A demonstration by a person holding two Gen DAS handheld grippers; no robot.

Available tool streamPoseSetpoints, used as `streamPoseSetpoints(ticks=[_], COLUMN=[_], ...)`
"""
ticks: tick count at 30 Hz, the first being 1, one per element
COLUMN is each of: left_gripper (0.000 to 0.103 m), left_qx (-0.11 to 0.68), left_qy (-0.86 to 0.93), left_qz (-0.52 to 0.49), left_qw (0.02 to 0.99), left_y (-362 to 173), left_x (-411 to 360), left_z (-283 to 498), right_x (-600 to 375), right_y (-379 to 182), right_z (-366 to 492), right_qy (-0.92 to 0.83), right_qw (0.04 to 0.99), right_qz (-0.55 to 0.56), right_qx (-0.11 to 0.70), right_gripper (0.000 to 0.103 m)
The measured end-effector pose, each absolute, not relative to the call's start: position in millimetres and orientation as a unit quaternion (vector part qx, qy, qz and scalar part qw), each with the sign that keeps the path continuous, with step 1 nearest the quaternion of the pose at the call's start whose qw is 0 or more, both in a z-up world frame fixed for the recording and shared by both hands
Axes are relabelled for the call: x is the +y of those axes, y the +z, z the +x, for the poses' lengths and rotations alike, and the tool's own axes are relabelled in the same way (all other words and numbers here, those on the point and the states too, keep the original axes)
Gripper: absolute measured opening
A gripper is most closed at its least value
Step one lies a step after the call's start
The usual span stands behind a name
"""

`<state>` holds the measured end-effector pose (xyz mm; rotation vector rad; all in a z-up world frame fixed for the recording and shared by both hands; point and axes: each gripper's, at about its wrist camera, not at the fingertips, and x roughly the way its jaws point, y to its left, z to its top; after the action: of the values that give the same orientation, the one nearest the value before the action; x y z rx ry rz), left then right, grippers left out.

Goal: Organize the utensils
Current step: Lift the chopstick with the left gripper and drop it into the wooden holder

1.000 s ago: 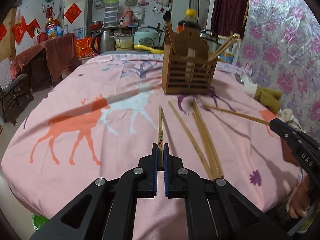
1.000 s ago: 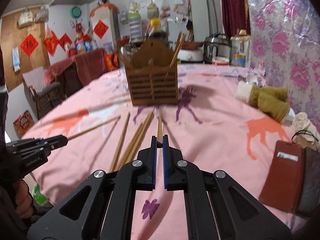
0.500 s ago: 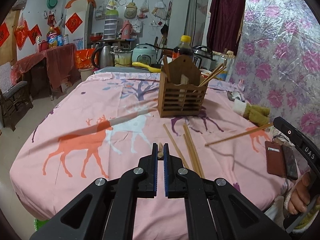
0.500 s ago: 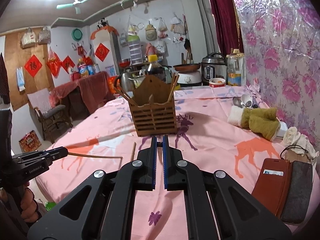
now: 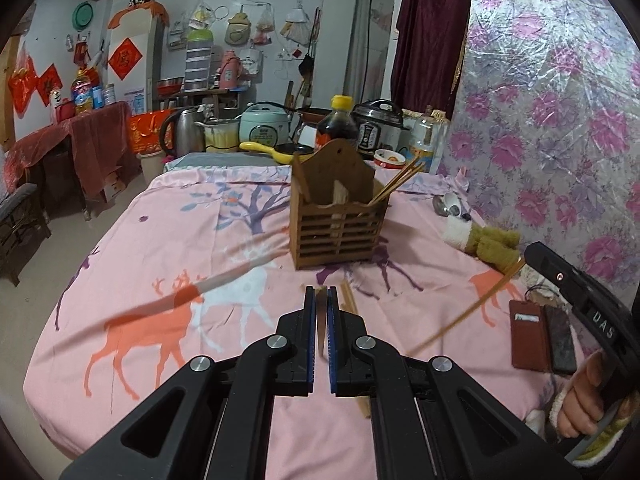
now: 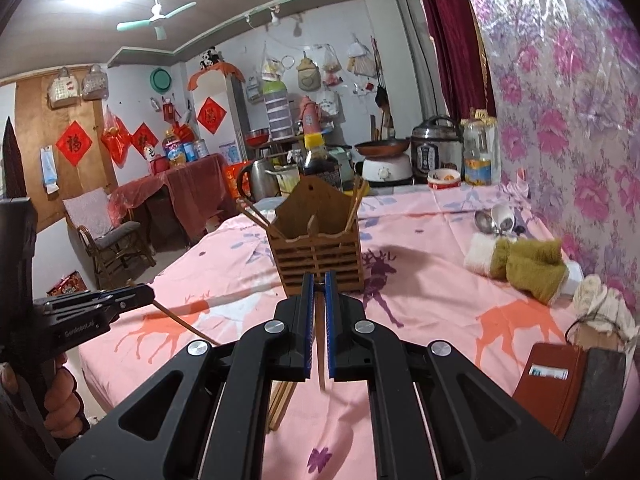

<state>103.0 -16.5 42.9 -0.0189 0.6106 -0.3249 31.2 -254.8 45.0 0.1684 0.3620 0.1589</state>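
Each gripper pinches one chopstick. The left gripper (image 5: 320, 300) has its jaws pressed on a chopstick (image 5: 321, 332); the right gripper (image 6: 319, 284) clamps another chopstick (image 6: 320, 344). Both hang above the pink bench (image 5: 160, 240), before the wooden holder (image 5: 340, 224), with loose chopsticks (image 6: 282, 400) lying below.

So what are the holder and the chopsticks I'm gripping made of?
The holder looks like brown wood or bamboo with a matte stain: flat slatted panels and a cut peaked back board. The chopstick in the left gripper and the one in the right gripper look like pale bamboo or wood, thin, unvarnished sticks; the blur leaves the grain unclear.
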Motion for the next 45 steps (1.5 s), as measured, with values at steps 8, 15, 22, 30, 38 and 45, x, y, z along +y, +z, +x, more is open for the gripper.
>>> streamPoseSetpoints(ticks=[8,15,22,30,38,45], left_gripper=[0.006,0.006,0.006,0.006,0.006,0.035], left_qx=[0.295,0.282,0.254,0.221,0.218,0.252], left_qy=[-0.176,-0.186,-0.194,-0.188,-0.17,-0.174], left_qz=[-0.012,-0.006,-0.005,-0.017,-0.015,-0.03], left_qw=[0.939,0.941,0.948,0.957,0.961,0.952], left_y=[63,84,121,163,165,127], left_x=[-29,-42,-56,-67,-72,-68], left_z=[134,163,201,255,305,337], right_x=[-253,-248,-246,-245,-247,-245], right_y=[59,74,101,139,153,119], right_z=[52,82,127,194,242,274], right_qy=[0.08,0.081,0.078,0.062,0.049,0.052], right_qw=[0.978,0.979,0.983,0.987,0.988,0.982], right_qz=[0.083,0.085,0.082,0.086,0.097,0.098], right_qx=[0.173,0.165,0.144,0.118,0.105,0.15], right_gripper=[0.006,0.006,0.006,0.006,0.006,0.012])
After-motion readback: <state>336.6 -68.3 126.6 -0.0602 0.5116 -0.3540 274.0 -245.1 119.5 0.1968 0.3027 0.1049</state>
